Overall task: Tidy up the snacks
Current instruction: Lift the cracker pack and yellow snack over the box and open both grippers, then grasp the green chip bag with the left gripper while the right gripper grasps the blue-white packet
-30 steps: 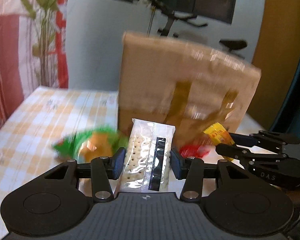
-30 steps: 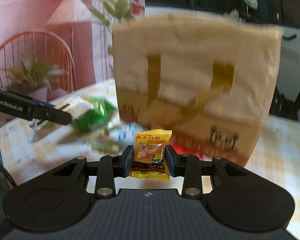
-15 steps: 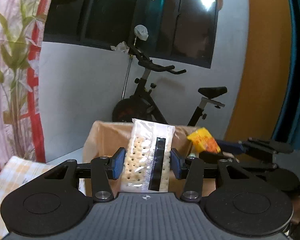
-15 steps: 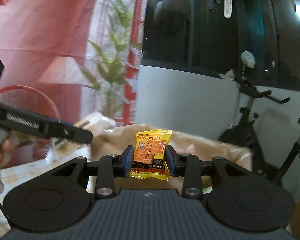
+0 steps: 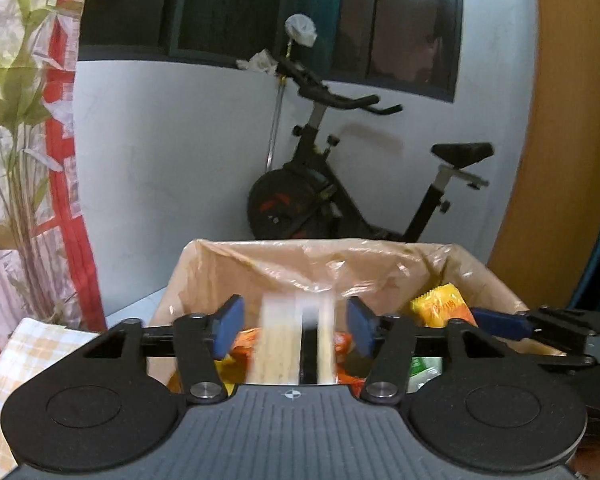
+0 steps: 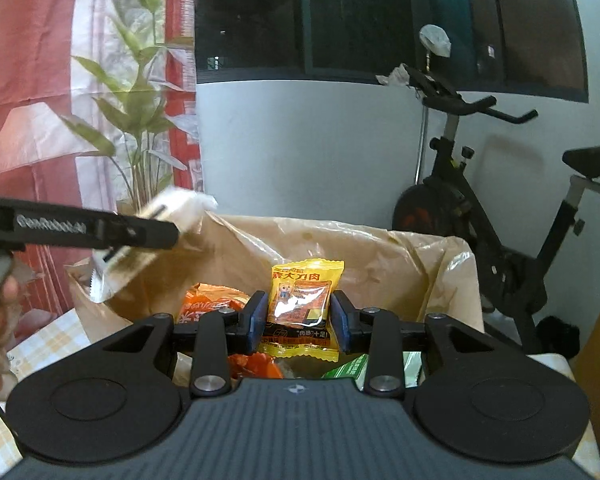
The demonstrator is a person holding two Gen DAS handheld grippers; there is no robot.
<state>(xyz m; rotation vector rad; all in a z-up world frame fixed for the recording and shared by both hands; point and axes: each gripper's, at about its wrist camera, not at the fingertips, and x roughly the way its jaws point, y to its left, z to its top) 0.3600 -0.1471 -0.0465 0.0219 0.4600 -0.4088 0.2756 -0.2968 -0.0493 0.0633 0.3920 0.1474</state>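
A brown paper bag [image 5: 228, 276] lined with clear plastic stands open below both grippers, with orange and green snack packs inside. My left gripper [image 5: 296, 326] is open above the bag's mouth; the white cracker pack [image 5: 296, 344] is blurred between the parted pads, loose and dropping. In the right wrist view the left gripper [image 6: 156, 236] and cracker pack [image 6: 180, 208] show at the left. My right gripper [image 6: 298, 320] is shut on a yellow snack packet [image 6: 302, 308] over the bag [image 6: 380, 260]. The packet also shows in the left wrist view [image 5: 440, 310].
An exercise bike [image 5: 340, 200] stands behind the bag against a grey wall. A checked tablecloth [image 5: 16, 356] covers the table at the left. A patterned curtain [image 6: 100, 100] hangs at the left. A wooden panel [image 5: 572, 140] is at the right.
Both grippers rose from table level to above the bag's open mouth. My left gripper has opened and the cracker pack is slipping down; the right still grips the yellow packet.
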